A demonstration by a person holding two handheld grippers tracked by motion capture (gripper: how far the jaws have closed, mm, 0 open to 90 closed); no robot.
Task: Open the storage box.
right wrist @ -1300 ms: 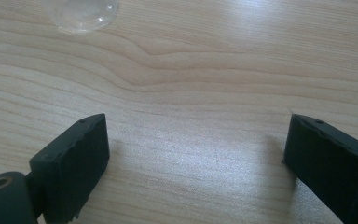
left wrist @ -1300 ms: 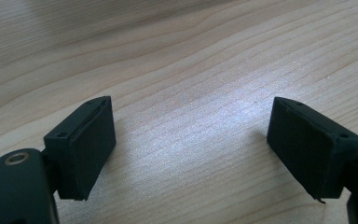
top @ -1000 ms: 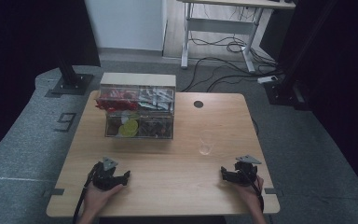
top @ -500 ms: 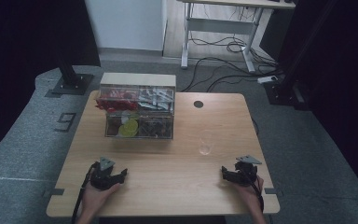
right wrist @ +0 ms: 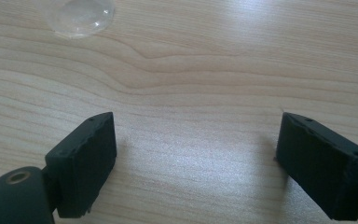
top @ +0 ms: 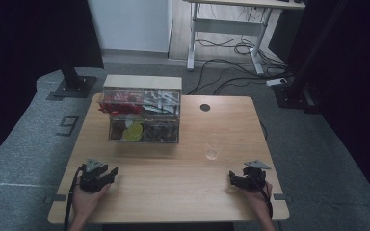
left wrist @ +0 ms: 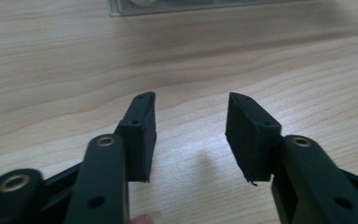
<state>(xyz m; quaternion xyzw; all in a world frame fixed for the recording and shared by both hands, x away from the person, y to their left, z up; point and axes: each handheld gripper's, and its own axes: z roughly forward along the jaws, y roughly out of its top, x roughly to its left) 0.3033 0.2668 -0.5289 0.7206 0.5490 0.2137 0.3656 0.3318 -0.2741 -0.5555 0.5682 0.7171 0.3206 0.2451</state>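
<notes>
Seen from above, a person's two hands rest at the near edge of a wooden tabletop (top: 173, 192), each holding a set of tongs. The left tongs (top: 107, 173) sit at the near left corner, pointing toward the middle; the right tongs (top: 233, 177) sit at the near right. A clear plastic cup (top: 213, 146) stands upright right of centre, near the right tongs and well apart from the left. Farther back, left of centre, stands a clear box (top: 142, 115) with four compartments: red packets far left, pale packets far right, something yellow near left, dark pieces near right.

Along the left tongs (left wrist: 191, 133), the two black jaws stand partly apart over bare wood with nothing between them; they have just been closing. The near edge of the box (left wrist: 168, 7) runs across the top of the frame.

Along the right tongs (right wrist: 196, 154), the jaws stand wide apart over bare wood, holding nothing. The base of the cup (right wrist: 77, 16) shows ahead and to the left, not touching either jaw.

The cup looks thin-walled, light and empty, so it would probably tip or skid at a nudge and buckle under a hard squeeze. Its smooth sides are likely slippery. A gentle hold across the lower or middle wall, jaws level on opposite sides, seems safest.
</notes>
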